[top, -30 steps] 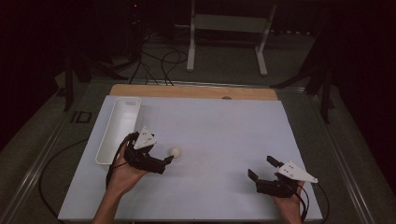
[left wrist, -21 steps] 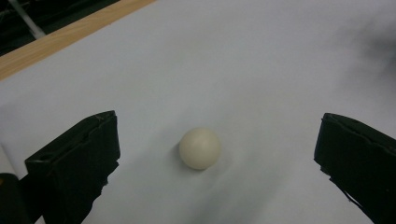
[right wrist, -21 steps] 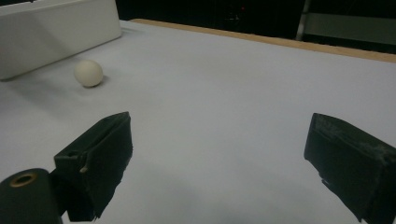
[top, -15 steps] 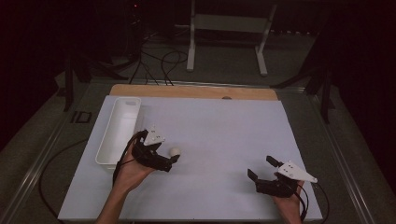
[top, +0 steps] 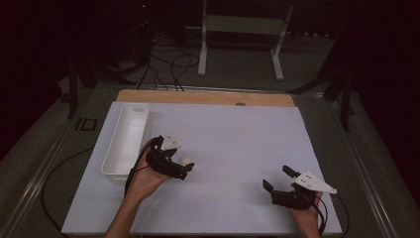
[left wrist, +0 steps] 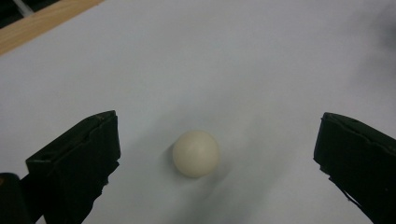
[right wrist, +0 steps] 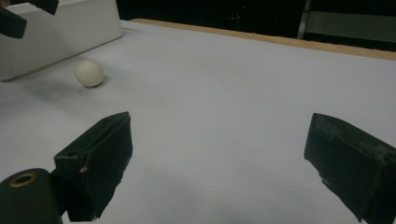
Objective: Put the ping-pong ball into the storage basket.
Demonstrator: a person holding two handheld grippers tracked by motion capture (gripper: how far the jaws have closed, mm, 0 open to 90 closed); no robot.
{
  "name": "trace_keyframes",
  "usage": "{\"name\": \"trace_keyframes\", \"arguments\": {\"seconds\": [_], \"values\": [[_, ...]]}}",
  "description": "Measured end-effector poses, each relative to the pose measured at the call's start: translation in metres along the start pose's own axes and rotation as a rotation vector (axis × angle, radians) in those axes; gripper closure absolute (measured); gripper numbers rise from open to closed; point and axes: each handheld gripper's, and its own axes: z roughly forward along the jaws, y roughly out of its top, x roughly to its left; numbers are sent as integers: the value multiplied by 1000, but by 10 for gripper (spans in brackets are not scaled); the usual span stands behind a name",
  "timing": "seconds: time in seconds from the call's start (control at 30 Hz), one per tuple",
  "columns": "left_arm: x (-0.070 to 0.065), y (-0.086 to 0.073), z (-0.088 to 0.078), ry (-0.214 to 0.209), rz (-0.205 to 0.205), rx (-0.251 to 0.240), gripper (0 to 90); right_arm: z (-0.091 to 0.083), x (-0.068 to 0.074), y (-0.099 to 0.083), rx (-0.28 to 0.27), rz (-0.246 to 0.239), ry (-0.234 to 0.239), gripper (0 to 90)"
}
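One small cream-white ball, smooth and matt, lies on the white table sheet just beside the long white plastic tray, apart from its wall. The left gripper hovers at the ball; in the left gripper view its jaws stand wide apart with the ball centred between them, neither pad touching it. The right gripper sits well apart toward the near right of the sheet, jaws likewise spread and holding nothing; the right gripper view shows the ball far off beside the tray wall. Judged by its look, the ball is light, hollow and stiff, probably a table-tennis type, with a slick curved surface. It is likely to roll at the least nudge and to squirt out of an off-centre pinch. Hold should be taken across its widest line, both pads meeting opposite sides level, closing gently; heavy pressure could dent a thin shell.
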Motion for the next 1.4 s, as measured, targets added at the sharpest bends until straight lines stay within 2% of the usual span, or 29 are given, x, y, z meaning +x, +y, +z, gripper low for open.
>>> {"name": "trace_keyframes", "arguments": {"seconds": [0.2,0.63,1.4], "values": [[1,1,7,-2,-9,32,9,0,0,0,0,0,2,73],[2,2,18,-14,-25,67,7,0,-1,0,1,1,2,73],[2,3,36,-6,-47,140,8,0,-1,0,3,-2,0,73]]}}
